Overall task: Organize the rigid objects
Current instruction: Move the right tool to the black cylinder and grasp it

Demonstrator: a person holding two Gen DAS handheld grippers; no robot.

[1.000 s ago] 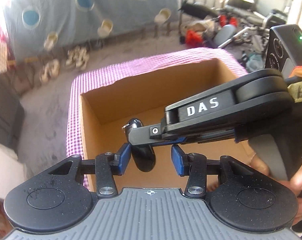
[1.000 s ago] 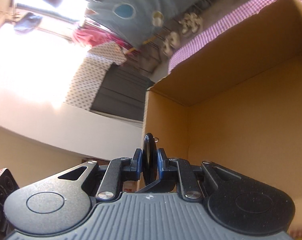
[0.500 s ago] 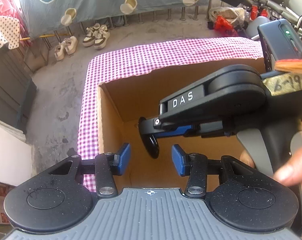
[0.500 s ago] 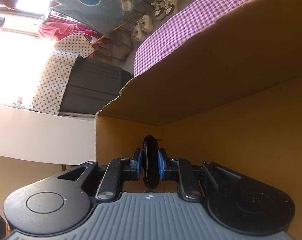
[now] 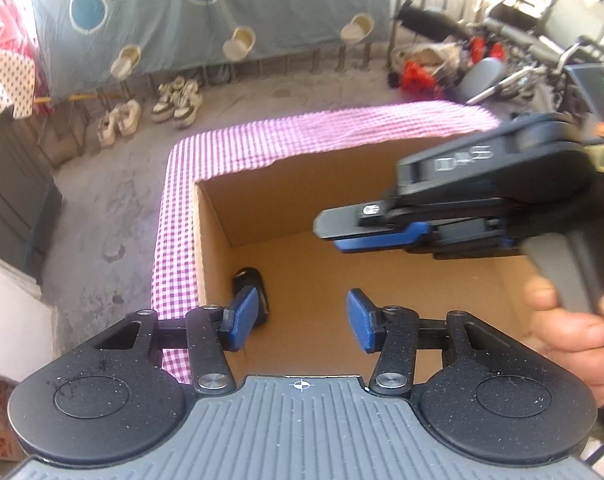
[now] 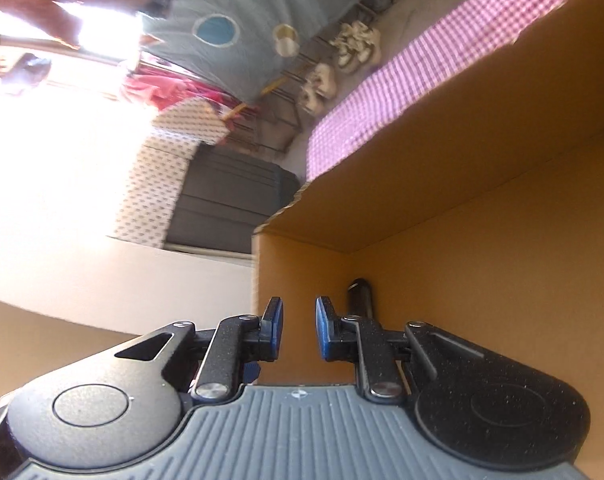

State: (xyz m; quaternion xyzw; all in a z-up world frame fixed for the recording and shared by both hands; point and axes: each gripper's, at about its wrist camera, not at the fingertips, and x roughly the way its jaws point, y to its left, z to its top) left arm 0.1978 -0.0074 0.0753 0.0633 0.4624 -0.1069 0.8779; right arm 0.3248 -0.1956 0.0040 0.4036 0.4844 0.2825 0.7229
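Left wrist view: a small black thing (image 5: 249,285) lies on the floor of the cardboard box (image 5: 238,208), by its left wall. Left gripper (image 5: 300,316) is opening, empty. Right gripper (image 5: 334,236) hangs above, jaws apart, empty.

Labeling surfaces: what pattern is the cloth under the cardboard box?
Purple-and-white gingham check on the cloth; clearest in the left wrist view, beside the box.

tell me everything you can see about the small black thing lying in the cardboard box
The small glossy black oblong object lies on the floor of the open brown cardboard box, tucked into a bottom corner against a side wall. It looks like hard plastic. Nothing grips it. The left wrist view's near finger partly hides it, and details are too small to tell.
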